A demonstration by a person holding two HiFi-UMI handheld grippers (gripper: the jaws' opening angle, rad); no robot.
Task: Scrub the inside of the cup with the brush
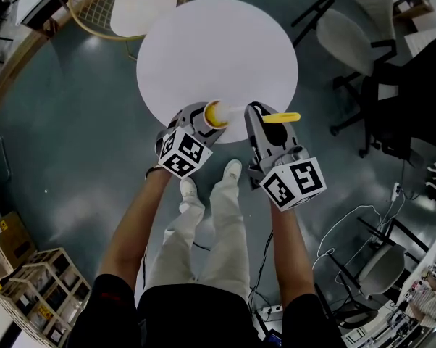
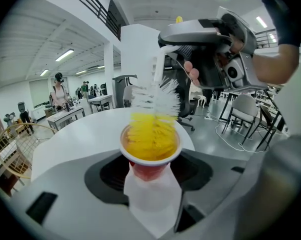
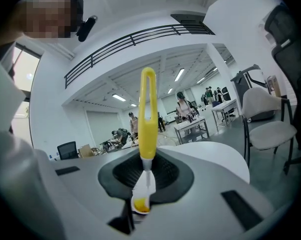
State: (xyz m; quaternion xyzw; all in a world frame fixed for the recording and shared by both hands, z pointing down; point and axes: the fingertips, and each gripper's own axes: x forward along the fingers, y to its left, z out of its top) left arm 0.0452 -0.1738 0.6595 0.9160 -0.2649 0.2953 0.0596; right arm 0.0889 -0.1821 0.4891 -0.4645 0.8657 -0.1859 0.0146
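Note:
A red cup (image 2: 149, 161) with a white rim sits between the jaws of my left gripper (image 2: 150, 176), which is shut on it; the cup's mouth faces away from the camera. A brush with white and yellow bristles (image 2: 153, 111) reaches into the cup, and the yellow bristles fill its mouth. My right gripper (image 3: 143, 186) is shut on the brush's wire stem just below its yellow loop handle (image 3: 147, 116). In the head view the cup (image 1: 216, 114) is held at the table's near edge by the left gripper (image 1: 201, 122), and the right gripper (image 1: 260, 116) is close beside it with the handle (image 1: 282, 117) sticking out to the right.
A round white table (image 1: 218, 49) lies under and beyond both grippers. A wire-frame chair (image 1: 124, 6) stands at the far left and office chairs (image 1: 363, 27) at the right. Wooden crates (image 1: 30, 288) sit at the bottom left. Cables (image 1: 348, 230) trail on the floor at the right. People stand at desks far off.

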